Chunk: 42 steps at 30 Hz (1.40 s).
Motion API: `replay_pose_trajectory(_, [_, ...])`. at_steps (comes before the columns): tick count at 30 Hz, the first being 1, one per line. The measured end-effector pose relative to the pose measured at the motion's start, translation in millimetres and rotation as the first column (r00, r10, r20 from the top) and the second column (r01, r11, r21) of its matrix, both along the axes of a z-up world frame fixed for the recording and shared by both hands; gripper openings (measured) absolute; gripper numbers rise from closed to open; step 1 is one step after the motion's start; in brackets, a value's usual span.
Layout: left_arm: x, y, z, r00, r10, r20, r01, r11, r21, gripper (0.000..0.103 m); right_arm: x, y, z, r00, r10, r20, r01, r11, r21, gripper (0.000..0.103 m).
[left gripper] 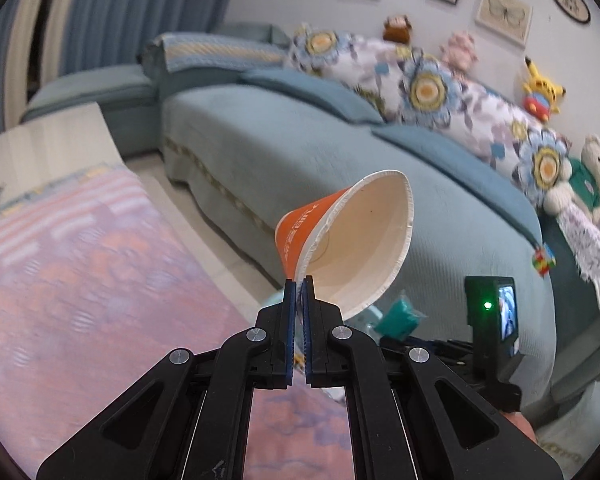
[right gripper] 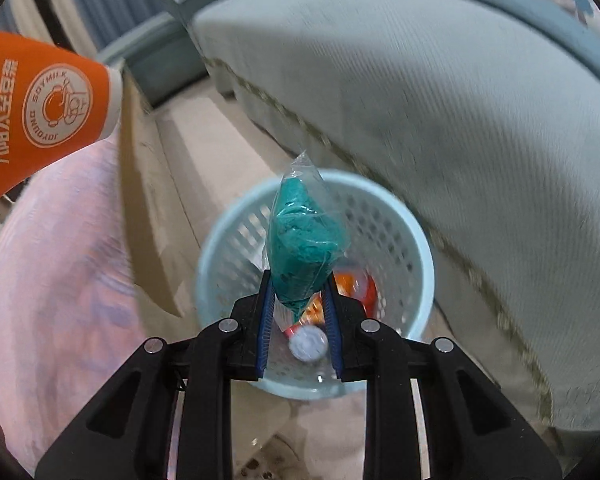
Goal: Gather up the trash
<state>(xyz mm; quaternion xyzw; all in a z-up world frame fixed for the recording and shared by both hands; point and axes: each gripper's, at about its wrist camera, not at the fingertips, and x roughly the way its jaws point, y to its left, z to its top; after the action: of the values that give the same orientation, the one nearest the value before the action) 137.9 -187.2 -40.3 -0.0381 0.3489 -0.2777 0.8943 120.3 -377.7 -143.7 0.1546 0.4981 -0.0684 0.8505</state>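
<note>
1. Because the right gripper (right gripper: 298, 292) hangs directly over the open bin (right gripper: 420, 248), its load only needs to fall; the jaws pinch a clear bag (right gripper: 304, 240) of green material, whose long axis points forward over the mouth.
2. In the bin lie already a bottle cap (right gripper: 308, 343) and orange wrappers (right gripper: 354, 286).
3. The left gripper (left gripper: 299, 288) is farther, to the left over the pink cloth (left gripper: 80, 280); its jaws press together on the rim of an orange paper cup (left gripper: 300, 232), tilted.
4. Behind stands the blue sofa (left gripper: 300, 140).
</note>
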Motion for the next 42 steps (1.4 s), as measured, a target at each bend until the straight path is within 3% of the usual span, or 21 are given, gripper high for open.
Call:
replay_pose_trajectory(5, [6.2, -30.3, -30.8, 0.996, -0.064, -0.068, 0.068, 0.996, 0.063, 0.002, 3.9, -15.4, -31.0, 0.998, -0.023, -0.059, 0.025, 0.999, 0.024, 0.021])
replay_pose_trajectory(7, [8.6, -33.0, -41.0, 0.987, -0.092, -0.129, 0.097, 0.994, 0.040, 0.002, 1.7, -18.1, -40.0, 0.997, -0.020, -0.071, 0.023, 0.999, 0.037, 0.022])
replay_pose_trajectory(8, [9.1, -32.0, -44.8, 0.984, -0.100, -0.148, 0.104, 0.994, 0.023, 0.006, 3.1, -17.4, -42.2, 0.997, -0.017, -0.074, 0.020, 0.999, 0.042, 0.022])
replay_pose_trajectory(9, [11.0, -30.5, -46.4, 0.982, -0.099, -0.158, 0.103, 0.994, 0.018, 0.018, 3.3, -17.1, -44.6, 0.997, -0.012, -0.075, 0.016, 0.999, 0.047, 0.022])
replay_pose_trajectory(11, [12.1, -26.0, -47.8, 0.985, -0.084, -0.151, 0.087, 0.996, 0.016, 0.031, 4.3, -15.4, -47.8, 0.997, -0.011, -0.082, 0.015, 0.999, 0.046, 0.023])
replay_pose_trajectory(14, [12.0, -19.3, -48.2, 0.987, -0.071, -0.143, 0.074, 0.997, 0.018, 0.035, 2.6, -16.4, -47.3, 0.998, -0.013, -0.068, 0.017, 0.998, 0.058, 0.030])
replay_pose_trajectory(16, [11.0, -14.6, -47.2, 0.989, -0.056, -0.140, 0.059, 0.998, 0.016, 0.041, -0.5, -15.1, -43.7, 0.998, -0.018, -0.057, 0.021, 0.998, 0.056, 0.043])
replay_pose_trajectory(19, [5.6, -7.5, -39.6, 0.991, -0.044, -0.125, 0.046, 0.999, 0.017, 0.046, -9.7, -14.8, -32.7, 0.999, -0.033, -0.020, 0.033, 0.998, 0.043, 0.044])
replay_pose_trajectory(22, [-4.0, 2.7, -23.8, 0.996, -0.016, -0.092, 0.017, 1.000, 0.012, 0.060, -26.4, -8.8, -11.0, 0.999, -0.036, 0.037, 0.034, 0.999, 0.037, 0.044])
replay_pose_trajectory(26, [-24.3, 18.2, 0.9, 0.999, 0.020, -0.045, -0.021, 1.000, -0.021, 0.077, -51.0, 14.7, 38.1, 0.988, -0.021, 0.155, 0.026, 0.999, -0.030, 0.048])
replay_pose_trajectory(30, [-57.2, 34.0, 21.2, 0.995, 0.084, 0.053, -0.084, 0.996, -0.003, 0.085, -82.1, 41.3, 83.5, 0.958, -0.010, 0.288, 0.044, 0.993, -0.113, 0.052])
replay_pose_trajectory(35, [-93.1, 55.0, 38.2, 0.969, 0.198, 0.150, -0.202, 0.979, 0.013, 0.086, -112.6, 65.0, 121.7, 0.906, -0.043, 0.420, 0.120, 0.980, -0.158, 0.053])
replay_pose_trajectory(39, [-112.6, 66.1, 46.7, 0.942, 0.244, 0.229, -0.254, 0.967, 0.013, 0.088, -128.2, 79.6, 134.5, 0.864, -0.064, 0.500, 0.183, 0.964, -0.192, 0.053])
replay_pose_trajectory(42, [-118.7, 71.3, 50.7, 0.937, 0.227, 0.266, -0.233, 0.973, -0.009, 0.088, -147.6, 84.2, 137.7, 0.807, -0.083, 0.585, 0.200, 0.970, -0.139, 0.053])
